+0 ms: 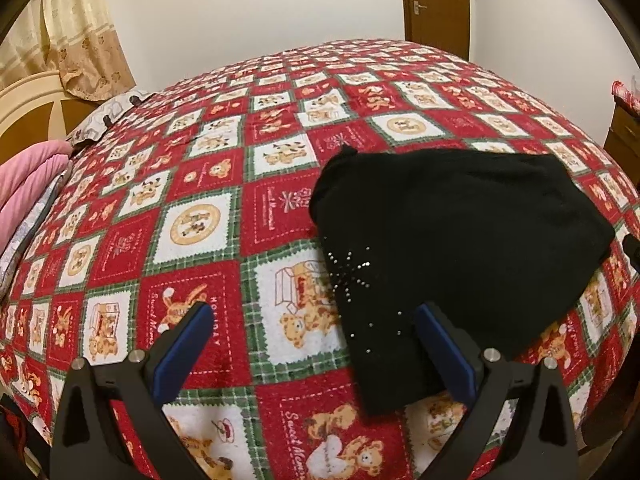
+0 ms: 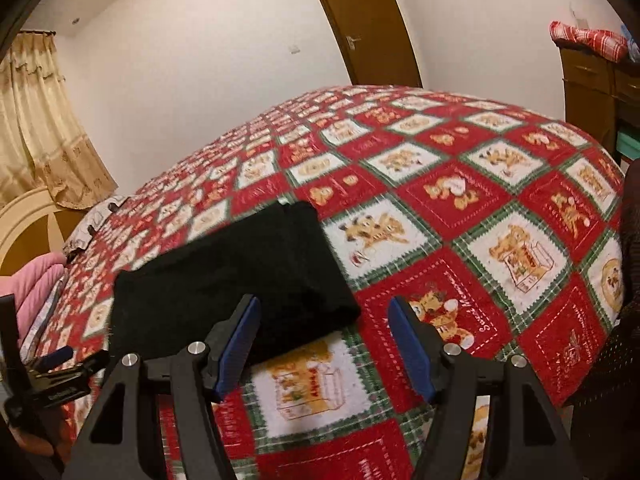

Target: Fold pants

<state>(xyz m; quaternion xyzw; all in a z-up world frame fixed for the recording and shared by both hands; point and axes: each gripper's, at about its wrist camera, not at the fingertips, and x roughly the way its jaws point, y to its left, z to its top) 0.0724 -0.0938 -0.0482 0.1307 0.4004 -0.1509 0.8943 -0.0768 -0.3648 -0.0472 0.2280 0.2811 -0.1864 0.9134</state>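
The black pants (image 1: 452, 248) lie folded into a compact bundle on the red patchwork bedspread (image 1: 224, 208), with small shiny studs on the near left part. My left gripper (image 1: 314, 312) is open and empty, just above the near left edge of the pants. In the right wrist view the pants (image 2: 232, 280) lie to the left of my right gripper (image 2: 324, 306), which is open and empty above the bedspread (image 2: 460, 216). The left gripper shows at the left edge of the right wrist view (image 2: 52, 364).
Pink bedding (image 1: 28, 188) and a cream headboard (image 1: 32, 100) are at the far left. Curtains (image 1: 76, 32) hang behind. A brown door (image 2: 364, 20) is in the back wall. A wooden dresser (image 2: 596, 88) with red cloth on top stands to the right.
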